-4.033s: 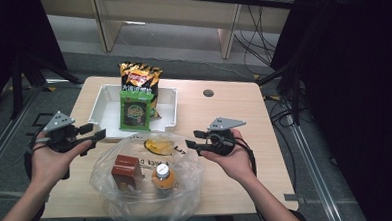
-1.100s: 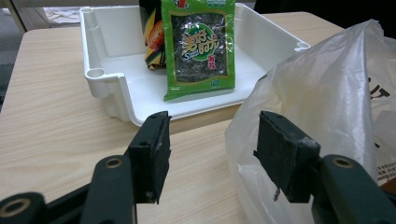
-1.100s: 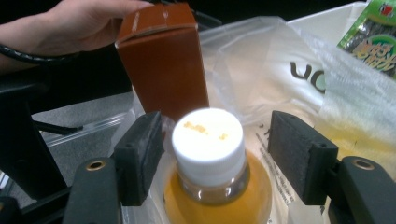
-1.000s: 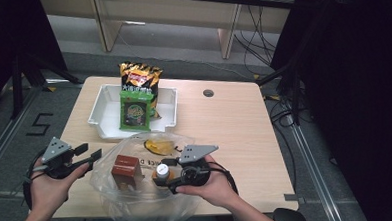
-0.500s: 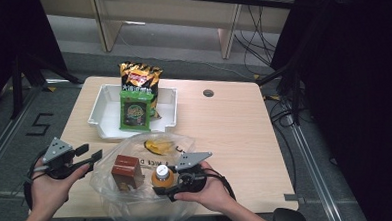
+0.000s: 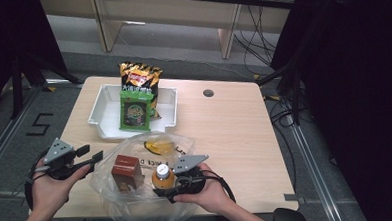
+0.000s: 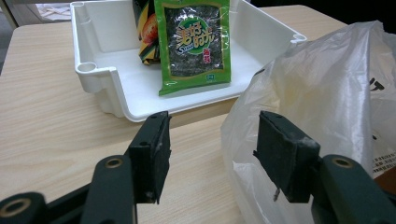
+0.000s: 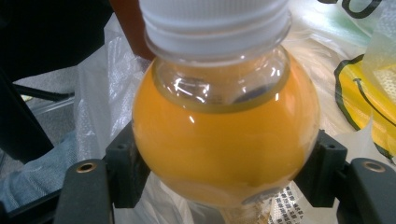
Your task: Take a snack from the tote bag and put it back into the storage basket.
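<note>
My right hand-held gripper (image 6: 163, 190) is clamping its black pads on the round, smooth bottle (image 6: 163, 178) of orange juice with a ribbed white cap, which is standing upright inside the crinkled clear plastic bag (image 6: 107, 194) at the near edge of the wooden counter (image 6: 234, 124), just beside a brown box (image 6: 125, 171). My left hand-held gripper (image 6: 92, 154) is hovering with its jaws apart at the bag's left edge, gripping nothing. Behind, a white plastic tray (image 6: 100, 110) is holding a green packet (image 6: 135, 110).
</note>
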{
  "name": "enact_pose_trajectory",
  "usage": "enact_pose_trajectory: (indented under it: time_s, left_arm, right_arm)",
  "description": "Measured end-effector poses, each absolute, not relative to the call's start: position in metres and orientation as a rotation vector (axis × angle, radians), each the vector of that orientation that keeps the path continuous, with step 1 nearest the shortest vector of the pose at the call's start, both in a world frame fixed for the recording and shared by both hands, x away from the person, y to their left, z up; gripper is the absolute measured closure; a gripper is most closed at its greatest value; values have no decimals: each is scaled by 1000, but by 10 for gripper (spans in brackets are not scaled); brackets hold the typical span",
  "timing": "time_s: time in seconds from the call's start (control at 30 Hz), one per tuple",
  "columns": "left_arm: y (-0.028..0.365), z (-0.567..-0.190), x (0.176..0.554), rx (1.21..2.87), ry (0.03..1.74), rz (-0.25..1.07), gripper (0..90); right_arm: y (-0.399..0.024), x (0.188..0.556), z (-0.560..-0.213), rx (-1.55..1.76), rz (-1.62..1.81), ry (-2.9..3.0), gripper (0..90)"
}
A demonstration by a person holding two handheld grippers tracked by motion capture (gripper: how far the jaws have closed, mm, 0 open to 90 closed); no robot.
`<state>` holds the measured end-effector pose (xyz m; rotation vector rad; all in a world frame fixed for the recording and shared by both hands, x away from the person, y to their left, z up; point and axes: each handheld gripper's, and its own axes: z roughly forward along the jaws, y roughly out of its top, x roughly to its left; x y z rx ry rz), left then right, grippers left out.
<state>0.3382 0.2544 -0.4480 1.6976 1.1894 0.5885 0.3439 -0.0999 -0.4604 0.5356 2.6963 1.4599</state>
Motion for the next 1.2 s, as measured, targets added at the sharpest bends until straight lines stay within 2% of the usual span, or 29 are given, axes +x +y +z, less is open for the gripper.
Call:
enact_pose_trajectory:
  time_s: [1.2]
  left_arm:
    - [253, -449, 339, 1706, 1181, 591, 442]
  right_arm:
    - [-109, 360, -410, 592, 1693, 2554, 322]
